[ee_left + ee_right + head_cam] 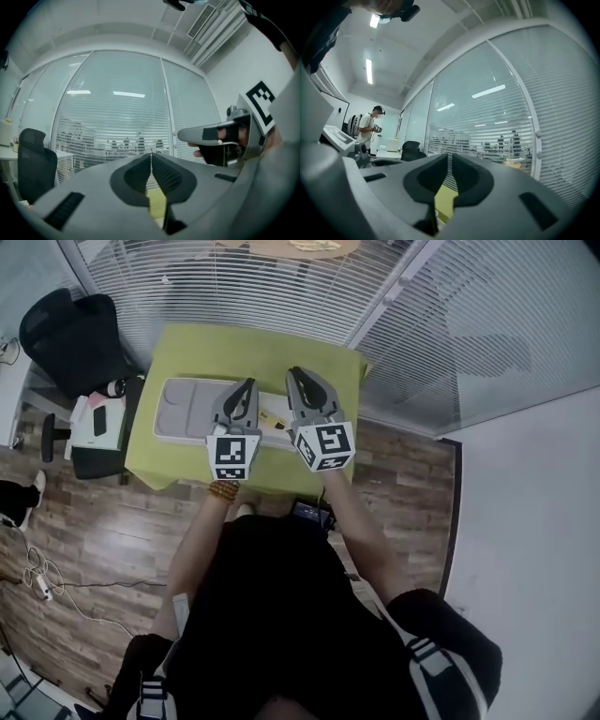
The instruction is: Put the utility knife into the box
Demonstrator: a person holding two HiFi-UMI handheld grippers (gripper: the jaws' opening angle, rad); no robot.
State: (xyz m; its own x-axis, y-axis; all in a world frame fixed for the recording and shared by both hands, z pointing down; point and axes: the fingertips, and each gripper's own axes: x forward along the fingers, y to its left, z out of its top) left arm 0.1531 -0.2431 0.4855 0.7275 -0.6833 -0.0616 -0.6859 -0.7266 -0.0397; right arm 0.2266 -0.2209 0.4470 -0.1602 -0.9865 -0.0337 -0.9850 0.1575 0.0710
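A green table (202,352) carries a shallow grey-white box (161,414) with compartments on its left half. Just right of the box lies the yellowish utility knife (273,425), partly hidden between my two grippers. My left gripper (248,383) hovers over the box's right end; in its own view its jaws (151,154) meet at the tips with nothing in them. My right gripper (298,372) hovers beside the knife, and its jaws (450,158) stand a narrow slit apart with nothing between them. Both gripper views look out level at the window blinds, so neither shows the knife. The right gripper (220,136) also appears in the left gripper view.
A black office chair (75,334) and a low side unit (98,423) with small items stand left of the table. Glass walls with blinds (281,287) run behind it. Cables (42,582) lie on the wooden floor. A person (372,125) stands far off.
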